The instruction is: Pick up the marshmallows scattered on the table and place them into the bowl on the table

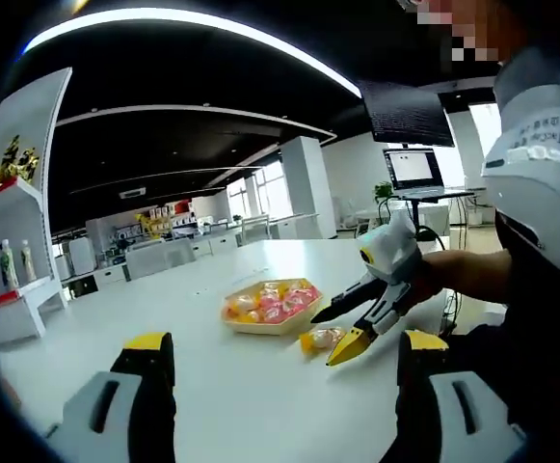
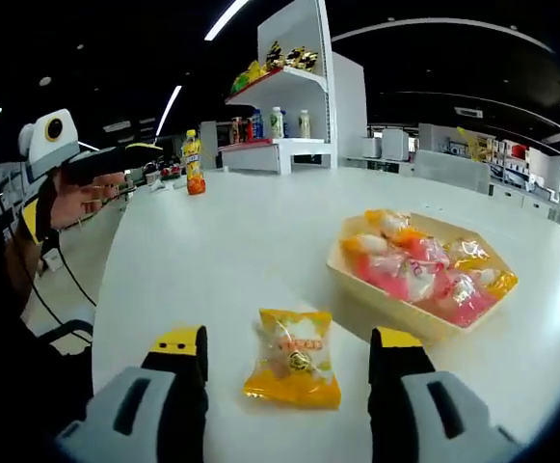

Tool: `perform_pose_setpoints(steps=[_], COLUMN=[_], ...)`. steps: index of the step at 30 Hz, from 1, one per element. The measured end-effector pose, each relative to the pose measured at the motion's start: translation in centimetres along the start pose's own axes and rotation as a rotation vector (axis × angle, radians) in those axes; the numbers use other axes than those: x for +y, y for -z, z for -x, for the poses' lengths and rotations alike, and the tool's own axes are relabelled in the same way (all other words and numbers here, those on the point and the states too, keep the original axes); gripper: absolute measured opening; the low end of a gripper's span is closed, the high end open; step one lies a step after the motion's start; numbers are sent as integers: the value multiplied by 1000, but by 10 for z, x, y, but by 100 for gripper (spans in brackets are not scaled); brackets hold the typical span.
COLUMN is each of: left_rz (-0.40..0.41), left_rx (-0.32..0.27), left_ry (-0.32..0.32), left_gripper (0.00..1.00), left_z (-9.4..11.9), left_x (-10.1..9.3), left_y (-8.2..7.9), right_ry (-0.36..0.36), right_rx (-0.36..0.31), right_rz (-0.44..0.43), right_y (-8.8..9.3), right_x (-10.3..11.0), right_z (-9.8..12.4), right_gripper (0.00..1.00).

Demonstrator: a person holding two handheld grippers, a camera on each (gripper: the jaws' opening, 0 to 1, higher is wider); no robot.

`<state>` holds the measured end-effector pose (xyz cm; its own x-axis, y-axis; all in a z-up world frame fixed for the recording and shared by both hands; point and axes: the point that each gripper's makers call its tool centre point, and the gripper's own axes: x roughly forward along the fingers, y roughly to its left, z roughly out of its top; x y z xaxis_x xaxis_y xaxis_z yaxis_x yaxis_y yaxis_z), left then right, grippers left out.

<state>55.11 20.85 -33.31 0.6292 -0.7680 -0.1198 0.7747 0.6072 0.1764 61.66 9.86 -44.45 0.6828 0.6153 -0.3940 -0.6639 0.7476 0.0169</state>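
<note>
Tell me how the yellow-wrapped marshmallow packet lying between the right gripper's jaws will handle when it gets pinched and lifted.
The yellow-wrapped marshmallow packet looks puffy and crinkled, so it will probably squash and flop rather than stay stiff. Its glossy film may be slippery between the jaws of the right gripper, which stand open on either side of it. It lies flat on the white table, so rolling seems unlikely, and it is probably light.

One bowl, one loose marshmallow packet, one bottle on the bench

One tan bowl (image 2: 424, 323) is sitting on the white bench (image 2: 222, 251), holding a heap of wrapped marshmallows (image 2: 424, 265) too jumbled to count exactly. One yellow marshmallow packet (image 2: 294, 357) is lying loose outside it. One orange bottle (image 2: 194, 164) is standing far off; three more bottles are showing on the shelf (image 2: 280, 145).
</note>
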Motion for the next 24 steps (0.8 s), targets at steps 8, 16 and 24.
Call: perform_pose_setpoints(steps=[8, 16, 24], left_rz=[1, -4, -9], left_rx=[7, 26, 20], left_ry=[9, 12, 15], left_gripper=[94, 93, 93], left_z=[-5, -7, -7], left_x=[1, 1, -2], left_y=[2, 7, 4], right_ry=[1, -23, -21], right_rx=[-8, -24, -25], right_rz=[15, 66, 49], right_y=[0, 0, 0], right_x=[-2, 4, 6], right_z=[-2, -1, 1], right_gripper=[49, 30, 25])
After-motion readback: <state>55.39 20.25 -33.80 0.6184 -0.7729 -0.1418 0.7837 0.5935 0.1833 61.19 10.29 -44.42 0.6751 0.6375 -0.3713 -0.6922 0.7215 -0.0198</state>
